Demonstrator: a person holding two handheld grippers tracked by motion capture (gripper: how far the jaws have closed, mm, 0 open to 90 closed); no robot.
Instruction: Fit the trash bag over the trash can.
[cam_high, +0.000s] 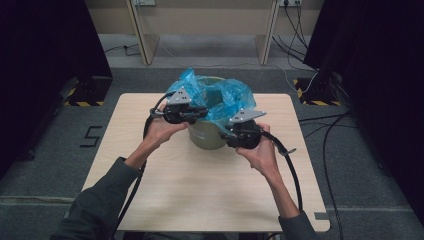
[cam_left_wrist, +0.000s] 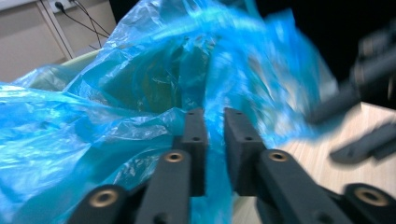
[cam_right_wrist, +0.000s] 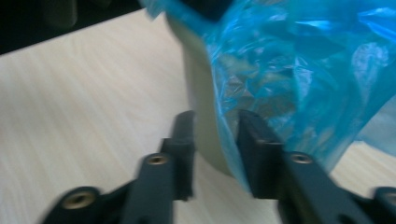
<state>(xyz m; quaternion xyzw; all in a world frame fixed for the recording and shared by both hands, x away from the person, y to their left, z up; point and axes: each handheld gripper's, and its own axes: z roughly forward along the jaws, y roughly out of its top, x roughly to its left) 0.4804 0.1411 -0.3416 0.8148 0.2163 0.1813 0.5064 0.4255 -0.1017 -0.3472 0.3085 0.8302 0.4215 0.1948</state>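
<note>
Now left claw (cam_left_wrist: 214, 122) pinching blue bag (cam_left_wrist: 140, 79), right claw (cam_right_wrist: 215, 126) level beside bin (cam_high: 206, 135)

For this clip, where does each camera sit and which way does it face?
High view: above the person's side, looking forward and down on the light wooden table; forearms, left gripper and right gripper show.
Left gripper view: along its own jaws, pinching the crinkled blue plastic bag.
Right gripper view: along its own parted jaws, at the olive-green round bin.
Shared: both gripper views show the bag and table.
</note>
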